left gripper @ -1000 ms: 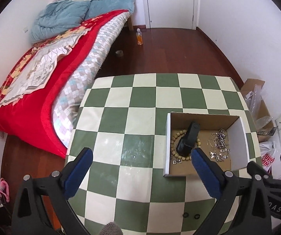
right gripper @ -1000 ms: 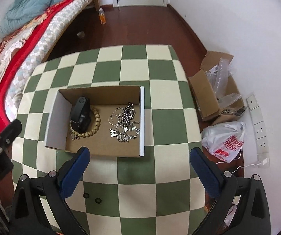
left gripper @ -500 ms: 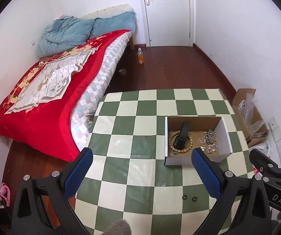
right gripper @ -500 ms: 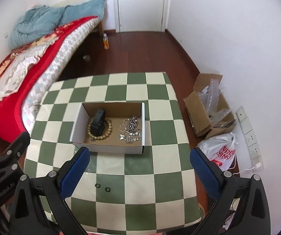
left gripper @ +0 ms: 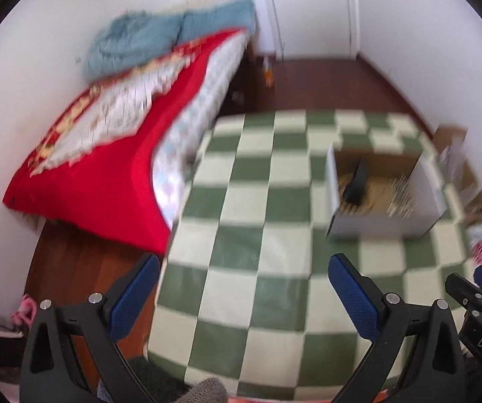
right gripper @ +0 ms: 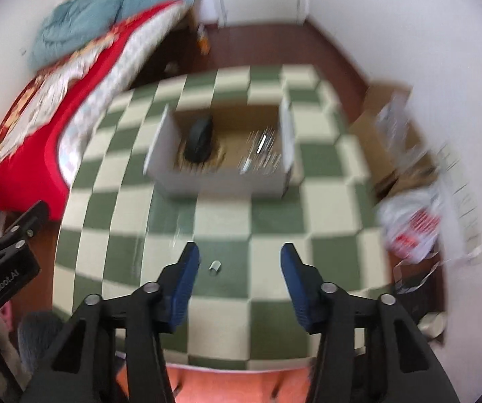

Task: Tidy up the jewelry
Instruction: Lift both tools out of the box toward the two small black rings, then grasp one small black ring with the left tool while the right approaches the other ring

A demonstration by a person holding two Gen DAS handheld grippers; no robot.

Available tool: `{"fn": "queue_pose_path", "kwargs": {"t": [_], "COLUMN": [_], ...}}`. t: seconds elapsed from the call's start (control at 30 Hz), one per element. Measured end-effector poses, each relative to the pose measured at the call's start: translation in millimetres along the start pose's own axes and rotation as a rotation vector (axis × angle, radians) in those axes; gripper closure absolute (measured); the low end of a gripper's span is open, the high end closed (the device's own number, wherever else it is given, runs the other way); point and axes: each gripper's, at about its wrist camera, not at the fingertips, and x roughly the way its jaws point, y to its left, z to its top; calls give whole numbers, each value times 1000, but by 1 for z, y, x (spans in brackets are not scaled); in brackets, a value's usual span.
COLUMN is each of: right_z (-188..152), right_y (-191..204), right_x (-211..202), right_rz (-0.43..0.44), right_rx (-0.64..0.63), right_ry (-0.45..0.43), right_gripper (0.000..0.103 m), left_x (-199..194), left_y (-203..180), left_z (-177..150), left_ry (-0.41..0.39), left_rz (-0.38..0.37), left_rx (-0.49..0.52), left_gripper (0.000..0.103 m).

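Observation:
A white-walled cardboard box (right gripper: 221, 183) stands on the green-and-cream checked table (right gripper: 335, 201). Inside lie a black object (right gripper: 200, 137) on a bead bracelet and a heap of silver jewelry (right gripper: 261, 158), all blurred. My right gripper (right gripper: 239, 255) hangs open above the table's near part, short of the box. A small silvery piece (right gripper: 214, 266) lies on the table between its fingers, untouched. In the left wrist view the box (left gripper: 375, 225) is far right, with the black object (left gripper: 357, 181) inside. My left gripper (left gripper: 239, 267) is wide open and holds nothing, left of the box.
A bed with a red blanket (left gripper: 99, 174) runs along the table's left side. On the floor to the right are a brown carton (right gripper: 389, 127) and a white plastic bag (right gripper: 412, 225). A bottle (right gripper: 204, 42) stands on the wooden floor beyond.
Both views pulled back from the box, then swung down again, and are now motion-blurred. The right gripper's fingers stand closer together than before. The left gripper's opening is unchanged.

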Motion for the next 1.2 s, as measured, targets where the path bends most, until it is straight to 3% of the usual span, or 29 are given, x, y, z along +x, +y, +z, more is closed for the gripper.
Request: {"fn": "queue_pose_path", "kwargs": {"t": [0.23, 0.57, 0.67, 0.7, 0.8, 1.03, 1.2], "right_z": [-30, -39, -38, -40, -41, -43, -43], "right_y": [6, 25, 30, 33, 33, -27, -66], "right_x": [84, 115, 114, 113, 112, 97, 92], "right_rz": [39, -10, -53, -63, -57, -7, 9], "right_rx": [11, -64, -110, -130, -138, 40, 121], "right_ry": [121, 127, 110, 104, 96, 77, 94], "right_gripper": [53, 55, 76, 90, 103, 103, 103], "left_x": [61, 90, 92, 92, 91, 86, 86], "left_y": [-5, -4, -5, -6, -10, -41, -83], "left_z": [-38, -47, -49, -49, -51, -48, -44], "left_ry": [152, 218, 225, 226, 232, 237, 255], "left_rz": [44, 35, 31, 30, 24, -71, -195], "left_rx": [38, 34, 38, 39, 43, 84, 144], "left_gripper": [0, 0, 0, 0, 0, 1, 2]}}
